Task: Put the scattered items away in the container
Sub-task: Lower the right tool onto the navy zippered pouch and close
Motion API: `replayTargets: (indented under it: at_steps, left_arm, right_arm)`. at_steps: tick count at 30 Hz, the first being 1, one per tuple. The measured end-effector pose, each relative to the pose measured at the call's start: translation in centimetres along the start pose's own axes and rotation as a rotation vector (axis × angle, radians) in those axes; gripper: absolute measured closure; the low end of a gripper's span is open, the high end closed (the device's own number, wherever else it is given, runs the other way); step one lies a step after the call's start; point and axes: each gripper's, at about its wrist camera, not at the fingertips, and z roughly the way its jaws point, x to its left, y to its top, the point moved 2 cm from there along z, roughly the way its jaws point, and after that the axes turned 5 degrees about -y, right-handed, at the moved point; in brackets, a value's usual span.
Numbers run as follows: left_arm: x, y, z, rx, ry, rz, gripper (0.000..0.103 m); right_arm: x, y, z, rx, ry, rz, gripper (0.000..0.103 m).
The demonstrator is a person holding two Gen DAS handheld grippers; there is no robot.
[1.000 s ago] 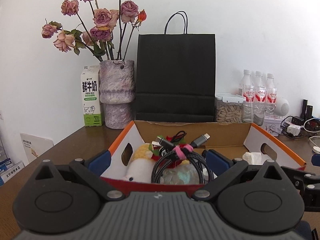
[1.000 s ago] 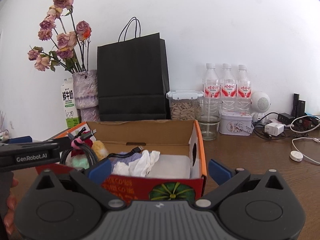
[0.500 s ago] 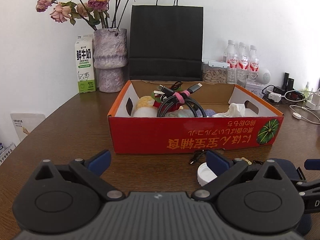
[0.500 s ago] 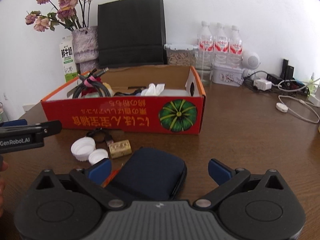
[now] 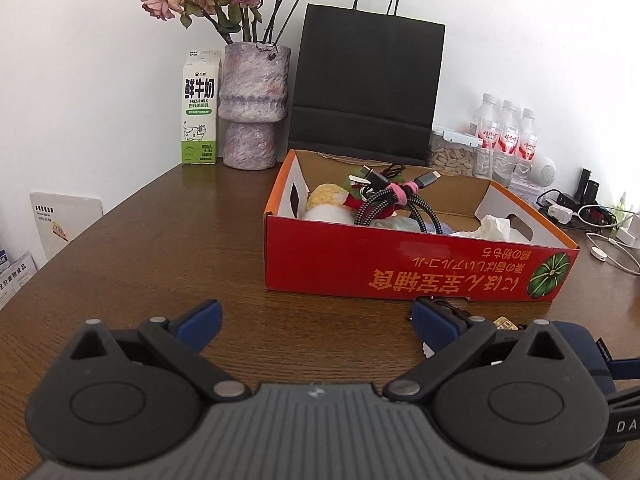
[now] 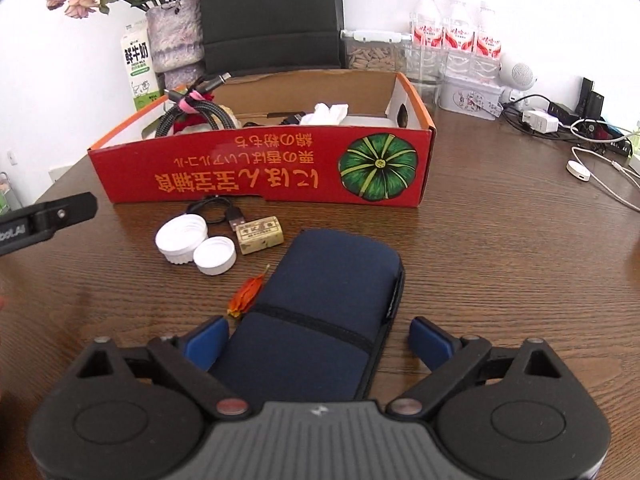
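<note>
Straddling the near end of a navy pouch [image 6: 320, 312], the right gripper [image 6: 320, 338] has its blue pads spread wide on either side; its jaws have just been closing a little, with the pouch between them. The left-hand pad looks to be at the pouch's edge and the right-hand one stands clear of it, so nothing is clamped yet, though contact on the left is hard to judge from this angle.

At twelve o'clock from the pouch sits the red cardboard box [image 6: 260, 176], already holding a coiled braided cable [image 6: 188, 114] with a pink tie, a crumpled tissue [image 6: 326, 112], and a yellow-and-white plush [image 5: 326, 202]. Between box and pouch, at about ten to eleven o'clock from the pouch, lie two white caps [image 6: 182, 238] touching each other, a small tan block [image 6: 260, 234] just beside them, and a thin black USB cable [image 6: 218, 210] near the box wall. An orange petal [image 6: 246, 294] rests against the pouch's left edge.

The left gripper [image 5: 316, 320] hovers over bare wooden table [image 5: 160, 260], released and empty, with the box at one o'clock from it. Behind the box stand a black paper bag [image 5: 368, 88], a vase of dried roses [image 5: 256, 104], a milk carton [image 5: 200, 112] and water bottles [image 5: 506, 132].
</note>
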Motion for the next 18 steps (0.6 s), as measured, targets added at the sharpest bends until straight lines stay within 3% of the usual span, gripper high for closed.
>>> replayTargets:
  at_steps: [7,10,18]
  left_arm:
    - [-0.2,-0.1,0.0,0.008,-0.010,0.006,0.000]
    - [-0.2,-0.2,0.1,0.014,-0.014,0.005,0.000]
    - [-0.5,-0.7,0.5,0.042,-0.024,0.018,0.000]
  right_arm:
    - [-0.4,0.9,0.2,0.035,0.012,-0.057,0.026]
    - [-0.6,0.5,-0.1,-0.006,-0.001,-0.063,0.034]
    - [-2.2,0.1,-0.9,-0.078,0.024,0.014,0.039]
